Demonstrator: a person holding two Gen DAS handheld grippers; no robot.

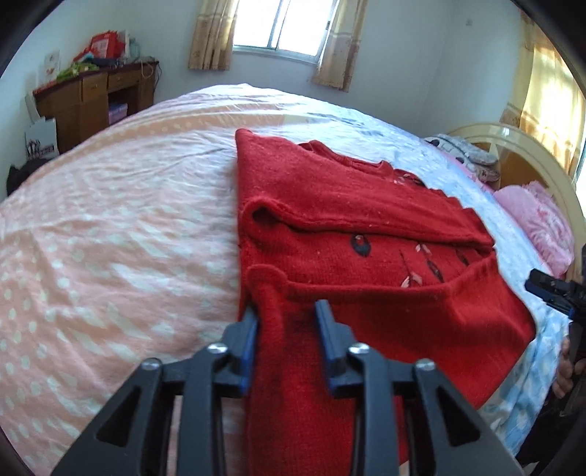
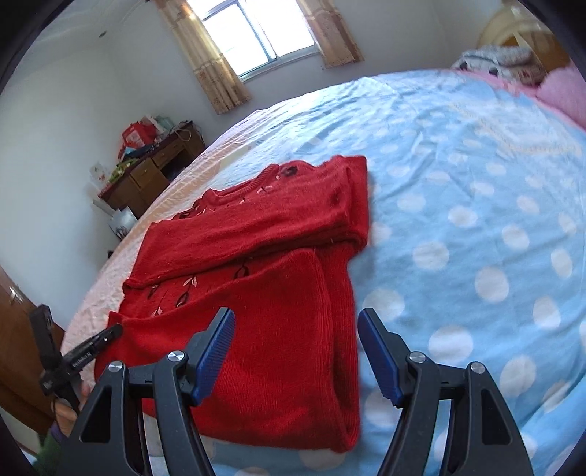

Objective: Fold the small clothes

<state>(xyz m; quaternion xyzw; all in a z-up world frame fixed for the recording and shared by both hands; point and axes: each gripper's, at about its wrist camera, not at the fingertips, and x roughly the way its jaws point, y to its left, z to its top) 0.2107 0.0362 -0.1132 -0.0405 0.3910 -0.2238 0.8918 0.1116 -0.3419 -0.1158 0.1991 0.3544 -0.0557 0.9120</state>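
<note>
Straddling red sweater (image 1: 366,219) hem, left gripper (image 1: 287,322) jaws parted, loose | right gripper (image 2: 296,329) jaws spread above sweater

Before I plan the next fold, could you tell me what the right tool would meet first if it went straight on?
Most likely the red sweater lying on the bed; the right tool stands open just above its near hem.

A home bedroom: a made bed (image 1: 110,219), curtained window (image 1: 282,25), wooden desk (image 1: 91,95).
</note>
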